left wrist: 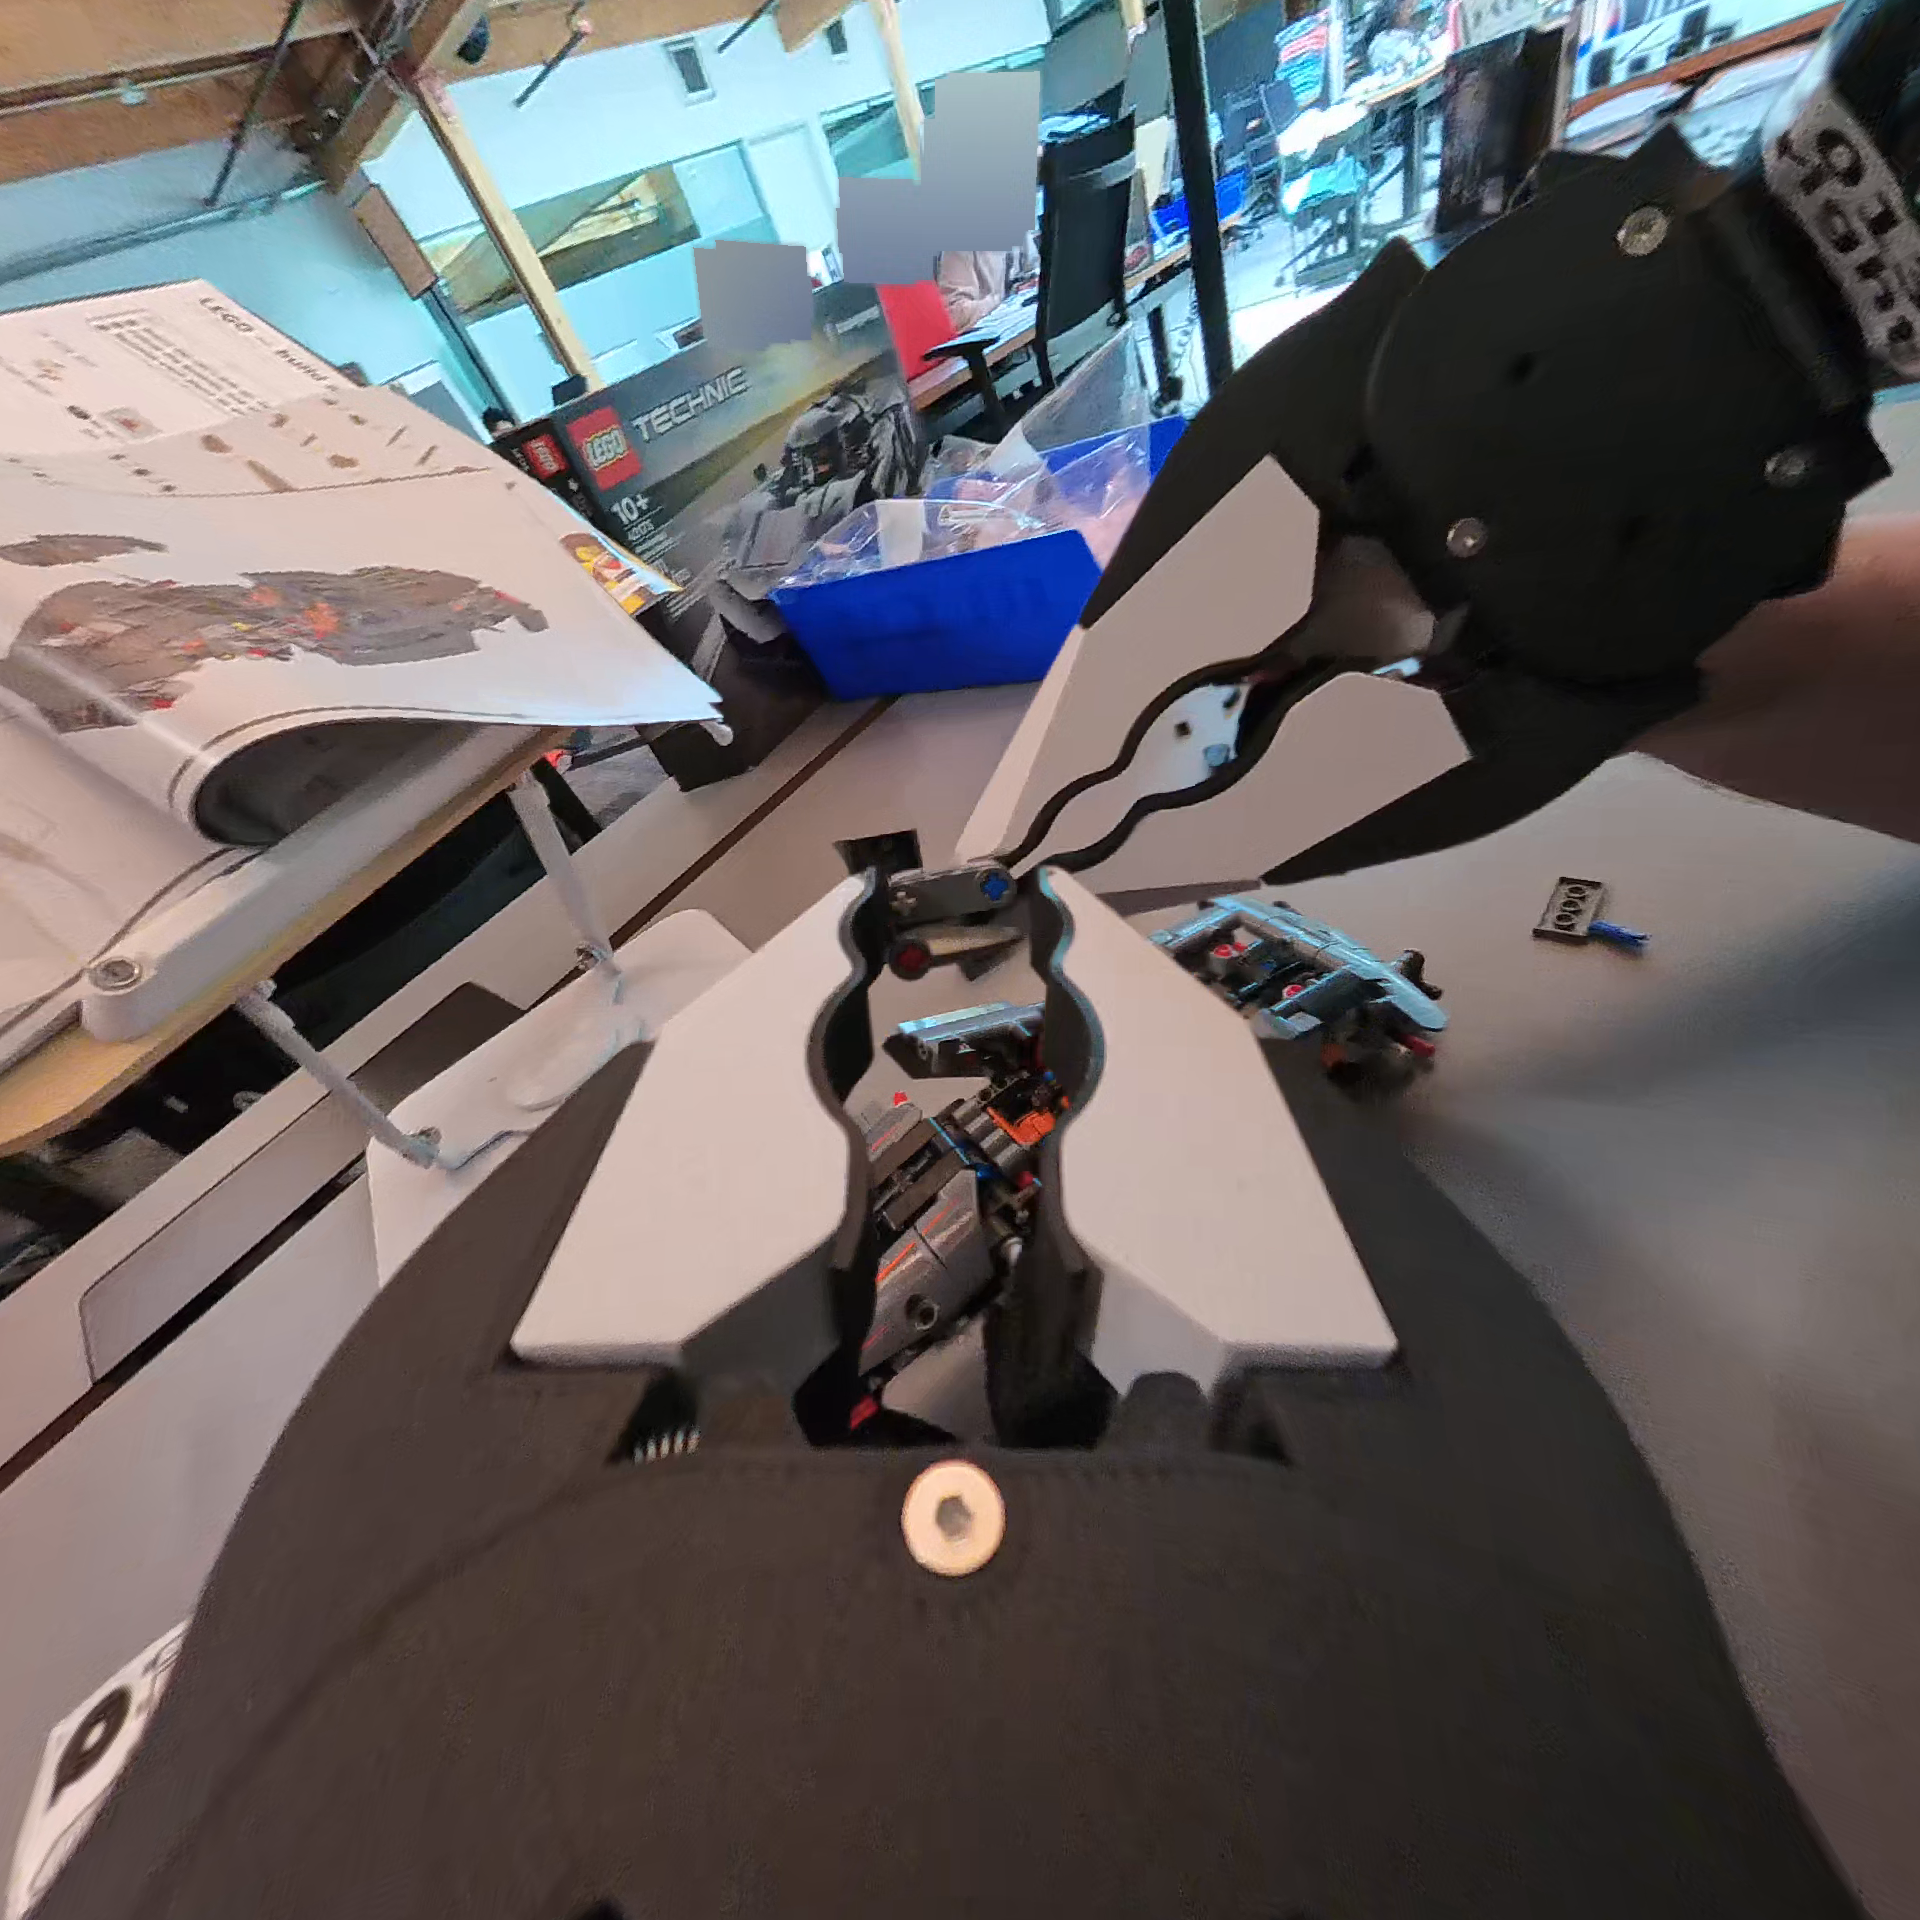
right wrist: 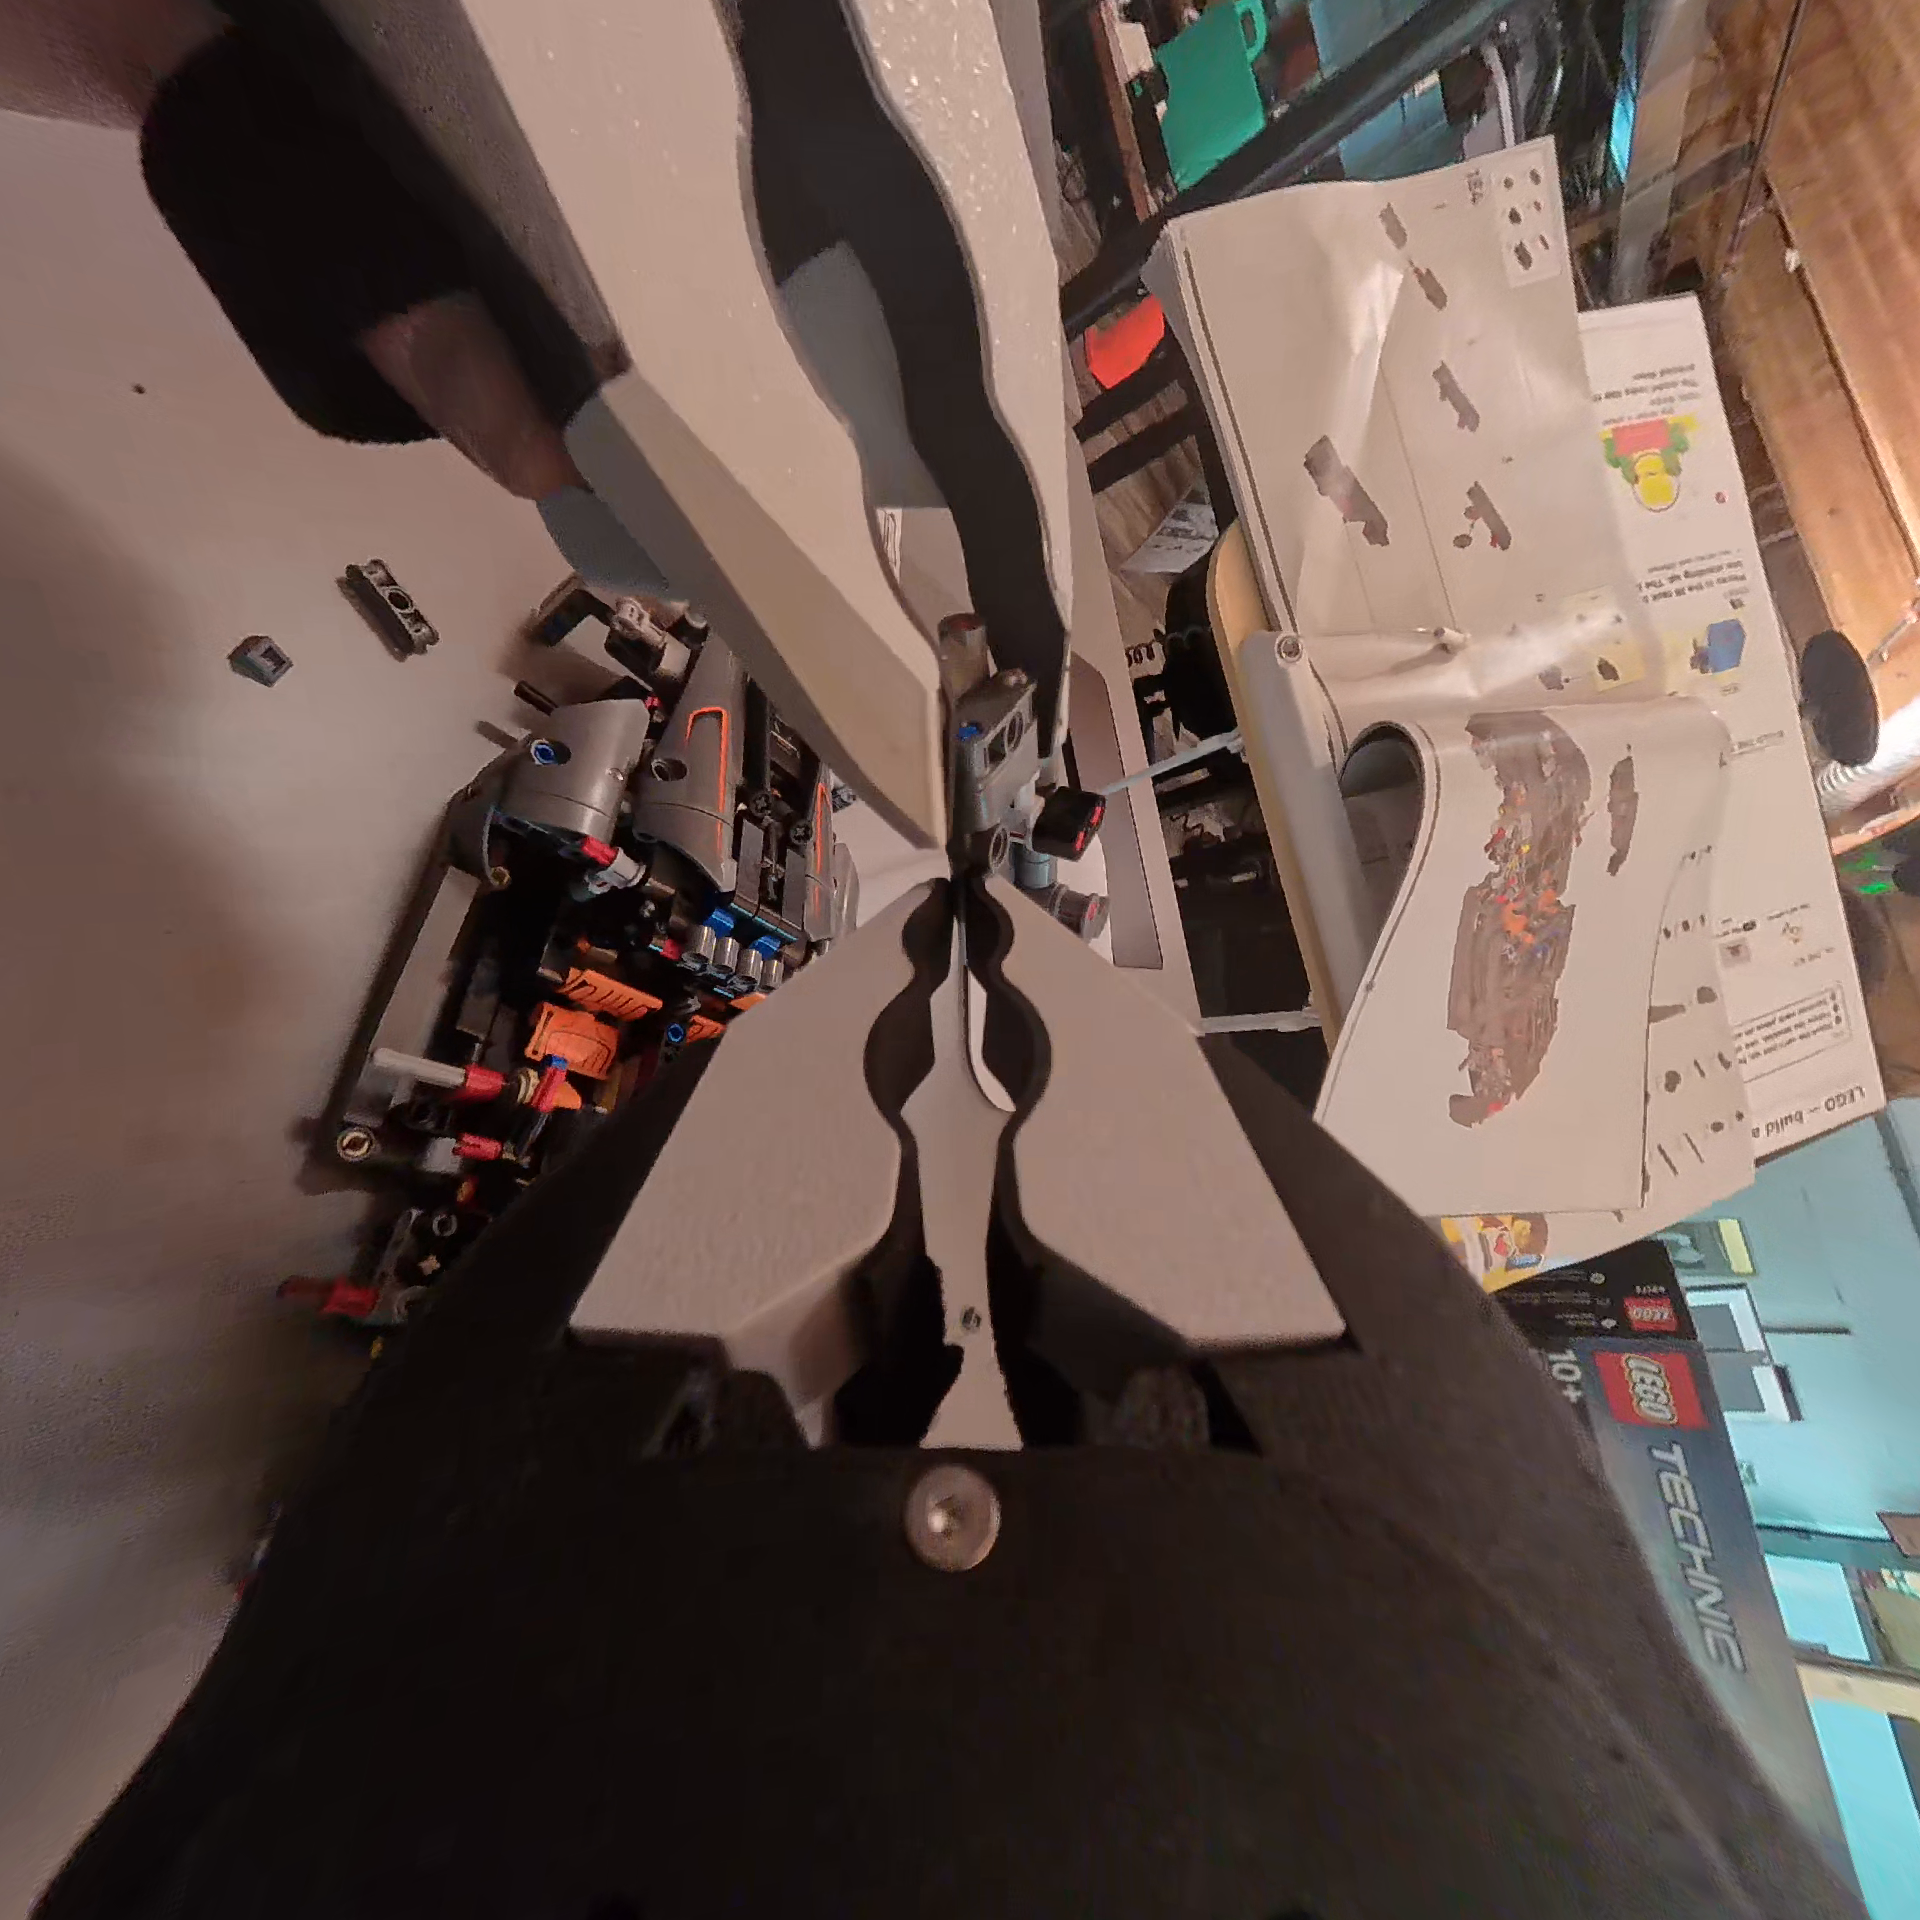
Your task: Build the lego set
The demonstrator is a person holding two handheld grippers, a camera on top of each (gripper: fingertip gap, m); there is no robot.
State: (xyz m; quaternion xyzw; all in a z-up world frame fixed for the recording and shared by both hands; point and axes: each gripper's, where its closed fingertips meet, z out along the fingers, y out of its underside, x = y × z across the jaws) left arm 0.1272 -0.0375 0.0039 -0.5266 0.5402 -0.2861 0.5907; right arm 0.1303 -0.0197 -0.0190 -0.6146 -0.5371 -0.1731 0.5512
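Currently both claws meet on one small grey Technic sub-assembly, held in the air above the table. Left gripper clamps it at the tips; right gripper is pinched shut on its end. Judgement: keep the left steady and press along the pin axis, without twisting. Main car model lies directly below, a second grey sub-assembly just beside it. Instruction booklet overhangs on the left side; open table lies rightward.
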